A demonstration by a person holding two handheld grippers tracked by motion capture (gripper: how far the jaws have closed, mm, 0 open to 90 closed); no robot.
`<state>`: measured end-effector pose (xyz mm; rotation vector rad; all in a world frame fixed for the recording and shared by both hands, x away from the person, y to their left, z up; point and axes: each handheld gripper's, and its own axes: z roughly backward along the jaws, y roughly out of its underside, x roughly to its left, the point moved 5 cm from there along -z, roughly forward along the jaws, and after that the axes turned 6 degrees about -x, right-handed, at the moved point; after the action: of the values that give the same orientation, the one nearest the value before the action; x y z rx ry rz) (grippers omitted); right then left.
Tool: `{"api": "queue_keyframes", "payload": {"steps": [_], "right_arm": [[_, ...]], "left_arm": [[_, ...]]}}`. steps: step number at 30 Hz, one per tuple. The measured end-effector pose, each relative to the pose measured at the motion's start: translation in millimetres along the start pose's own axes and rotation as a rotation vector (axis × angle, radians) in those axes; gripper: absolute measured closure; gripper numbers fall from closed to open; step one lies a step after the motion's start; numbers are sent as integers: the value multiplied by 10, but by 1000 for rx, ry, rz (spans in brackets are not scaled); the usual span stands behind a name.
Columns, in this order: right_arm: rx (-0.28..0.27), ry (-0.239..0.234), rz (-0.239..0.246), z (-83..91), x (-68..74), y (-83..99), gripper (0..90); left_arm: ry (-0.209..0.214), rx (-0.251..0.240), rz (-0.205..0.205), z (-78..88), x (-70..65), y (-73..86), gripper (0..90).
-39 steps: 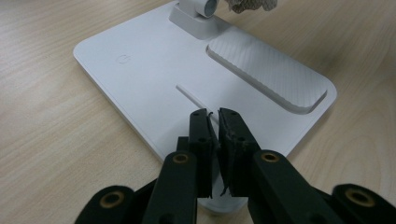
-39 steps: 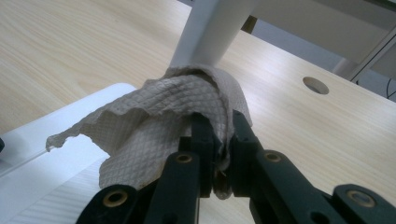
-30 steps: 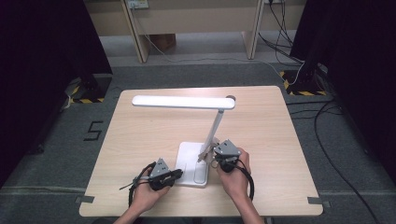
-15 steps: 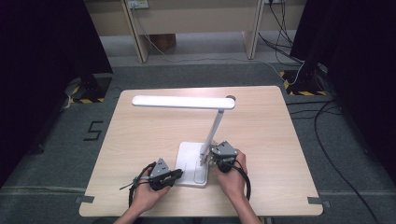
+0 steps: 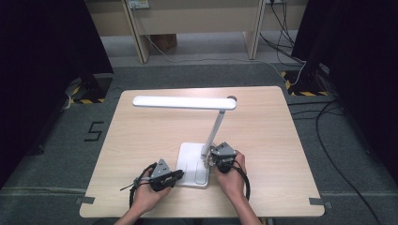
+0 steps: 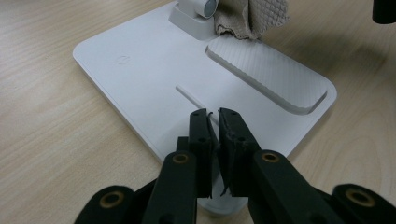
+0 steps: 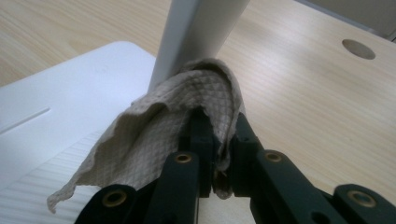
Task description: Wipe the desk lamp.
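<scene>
Right hand-held gripper (image 7: 219,140) pinches a thin, limp cloth (image 7: 154,149) against the foot of the lamp stem (image 7: 196,37); it drapes and is best held at a bunched fold. Left hand-held gripper (image 6: 214,122), pressed together and empty, steadies the lamp base (image 6: 154,70) on the worktop (image 5: 263,122).

The high view looks forward and down on the whole bench (image 5: 141,140). Both claw views sit close and low, sharing the white lamp base (image 6: 154,70) at 6 o'clock.

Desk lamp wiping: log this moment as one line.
right gripper shut on cloth | cloth against lamp stem | left gripper shut, over lamp base
</scene>
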<state>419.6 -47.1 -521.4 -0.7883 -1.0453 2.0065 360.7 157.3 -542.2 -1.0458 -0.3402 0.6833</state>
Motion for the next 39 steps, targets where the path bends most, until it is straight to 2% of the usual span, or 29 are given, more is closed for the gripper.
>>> {"api": "queue_keyframes", "payload": {"steps": [7, 14, 22, 39], "right_arm": [[25, -22, 17, -56, 51, 90, 837], [26, -37, 34, -54, 60, 105, 837], [37, -58, 50, -15, 91, 124, 840], [62, -137, 101, 141, 210, 200, 845]], "left_arm": [[0, 0, 0, 0, 0, 0, 828], [-1, -1, 1, 0, -1, 1, 828], [-1, 0, 0, 1, -2, 1, 828], [-2, -3, 0, -4, -4, 0, 828]]}}
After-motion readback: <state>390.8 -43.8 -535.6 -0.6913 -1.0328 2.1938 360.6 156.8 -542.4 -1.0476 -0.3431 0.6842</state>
